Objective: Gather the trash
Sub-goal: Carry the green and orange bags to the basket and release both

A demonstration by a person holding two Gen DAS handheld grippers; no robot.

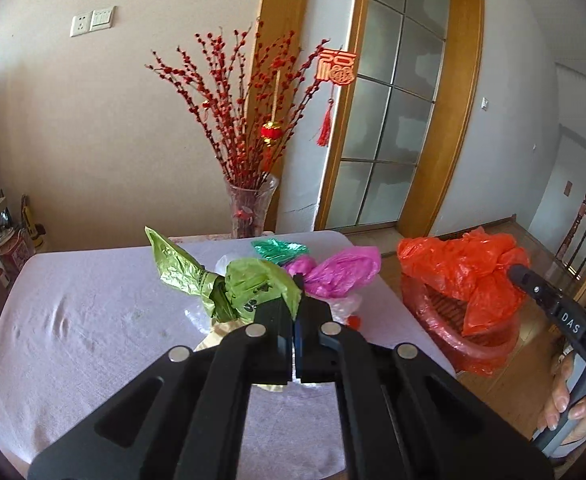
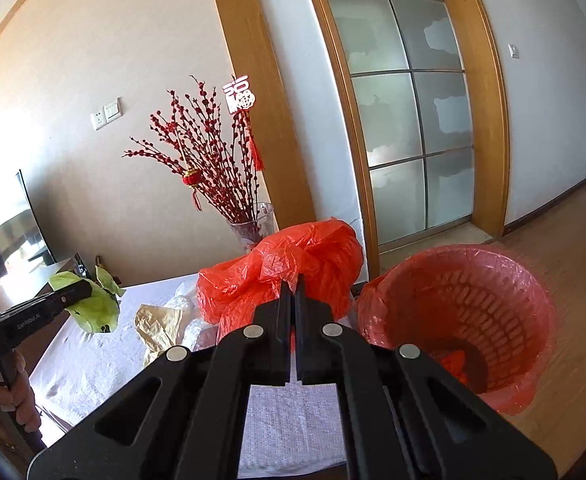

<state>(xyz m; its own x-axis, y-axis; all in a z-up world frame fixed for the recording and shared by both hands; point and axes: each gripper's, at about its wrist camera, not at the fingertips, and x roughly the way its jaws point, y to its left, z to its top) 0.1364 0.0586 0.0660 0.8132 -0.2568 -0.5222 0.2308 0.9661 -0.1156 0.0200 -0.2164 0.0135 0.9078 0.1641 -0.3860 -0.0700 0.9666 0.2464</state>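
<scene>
- Gripping a crumpled green plastic bag [image 1: 249, 284] at frame centre, our left tongs [image 1: 298, 280] are clenched.
- Our right tongs [image 2: 293, 280] pinch a crinkled red plastic bag [image 2: 281, 264]; we should release over the red-lined wastebasket [image 2: 533, 320], lower right.

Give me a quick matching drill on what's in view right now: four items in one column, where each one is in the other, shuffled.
Items:
1. green bag
2. red bag
3. pink bag
4. bin

Places:
A. on the floor beside the table
B. pinched in the left gripper
C. lying on the table, not gripped
D. pinched in the right gripper

Pairs: 1-B, 2-D, 3-C, 4-A
</scene>
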